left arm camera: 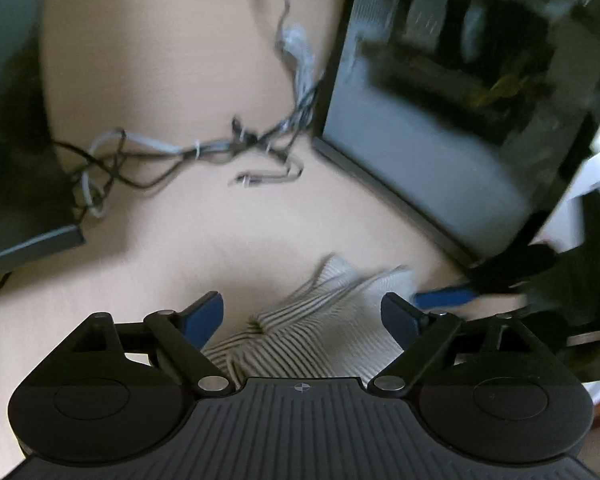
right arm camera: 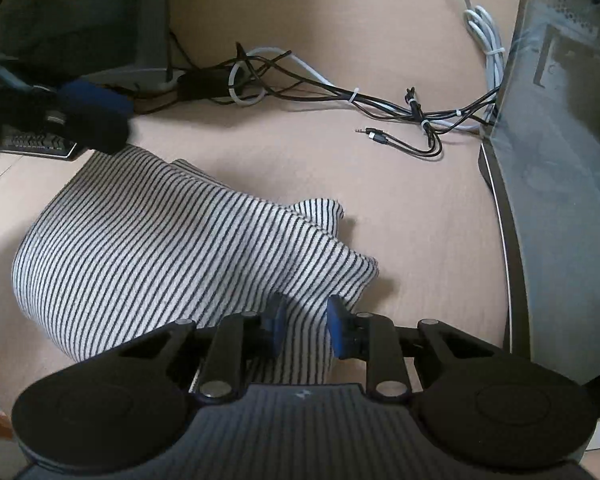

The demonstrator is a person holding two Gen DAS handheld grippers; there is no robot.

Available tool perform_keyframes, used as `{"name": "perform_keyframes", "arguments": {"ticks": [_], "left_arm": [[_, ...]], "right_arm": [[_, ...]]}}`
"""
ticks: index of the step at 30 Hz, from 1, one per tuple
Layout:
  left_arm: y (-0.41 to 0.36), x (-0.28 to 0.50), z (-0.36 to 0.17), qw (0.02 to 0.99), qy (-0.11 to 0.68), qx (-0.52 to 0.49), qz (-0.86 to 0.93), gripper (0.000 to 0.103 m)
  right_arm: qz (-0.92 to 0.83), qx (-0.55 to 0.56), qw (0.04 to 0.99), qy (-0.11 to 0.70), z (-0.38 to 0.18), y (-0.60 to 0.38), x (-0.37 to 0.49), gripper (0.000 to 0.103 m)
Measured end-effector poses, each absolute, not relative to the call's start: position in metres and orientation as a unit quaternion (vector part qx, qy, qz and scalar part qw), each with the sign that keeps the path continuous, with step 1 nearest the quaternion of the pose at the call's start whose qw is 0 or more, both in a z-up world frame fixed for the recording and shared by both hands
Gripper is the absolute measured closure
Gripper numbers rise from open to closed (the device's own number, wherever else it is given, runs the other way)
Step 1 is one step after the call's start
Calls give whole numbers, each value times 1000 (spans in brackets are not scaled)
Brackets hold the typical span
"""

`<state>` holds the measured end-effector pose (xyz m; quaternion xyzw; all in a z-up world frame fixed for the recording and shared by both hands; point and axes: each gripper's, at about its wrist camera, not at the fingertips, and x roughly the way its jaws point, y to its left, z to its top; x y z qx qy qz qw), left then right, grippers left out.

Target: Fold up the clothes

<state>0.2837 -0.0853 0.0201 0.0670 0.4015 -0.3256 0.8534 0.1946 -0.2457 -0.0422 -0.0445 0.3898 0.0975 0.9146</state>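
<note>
A white garment with thin black stripes (right arm camera: 160, 248) lies bunched on the light wooden table (right arm camera: 400, 208). My right gripper (right arm camera: 306, 330) is shut on the striped garment's near right edge, with cloth pinched between its blue pads. In the left wrist view the same garment (left arm camera: 300, 328) lies below my left gripper (left arm camera: 302, 314), whose blue fingers are spread wide with nothing between them. The right gripper (left arm camera: 452, 294) shows blurred at that view's right edge. The left gripper (right arm camera: 88, 108) shows blurred at the garment's far left corner in the right wrist view.
A tangle of black and white cables (right arm camera: 340, 96) lies across the back of the table. A dark glass-sided computer case (right arm camera: 560, 200) stands on the right. A monitor base (right arm camera: 140, 52) and a keyboard (right arm camera: 36, 144) sit at the back left.
</note>
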Motion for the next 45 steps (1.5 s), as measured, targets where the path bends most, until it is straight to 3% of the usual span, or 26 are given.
{"name": "perform_keyframes", "arguments": {"ticks": [1,2,3,5,10,11,12,13,15,20,33,40,43,45], "left_arm": [[-89,292,9,848,417,73,-317,16],[-90,299,0,844,429,69,-315,14],[-89,303,-7,841,436,57,-316,13],[-81,305,-14,839,440,30,-319,12],[-74,306,-20,839,439,11,-321,10],[-73,305,-20,839,441,5,-319,10],[-72,305,-21,838,443,0,-318,10],[-71,304,-21,838,445,-5,-317,10],[-65,298,-21,840,448,-12,-306,11],[-41,281,-21,843,463,-61,-266,15],[-61,210,-23,832,471,-133,-260,12],[-24,202,1,851,452,-152,-219,9],[-5,211,1,862,450,-161,-169,18],[2,219,-4,863,456,-165,-139,31]], "right_arm": [[91,-32,915,391,-37,-248,194,77],[86,-6,915,394,-29,-255,189,69],[81,23,914,397,-21,-262,184,52],[83,88,907,403,-6,-277,172,34],[140,239,844,458,-11,-295,139,35],[152,263,826,474,-20,-292,137,45],[164,286,807,490,-29,-288,137,62],[169,303,793,501,-37,-284,139,68],[161,309,788,507,-46,-280,147,71],[143,238,819,501,-37,-280,176,71],[118,-11,899,422,-10,-243,269,70],[157,-37,917,365,16,-230,248,62],[197,-50,919,337,22,-221,222,62],[211,-72,911,347,9,-209,213,62]]}}
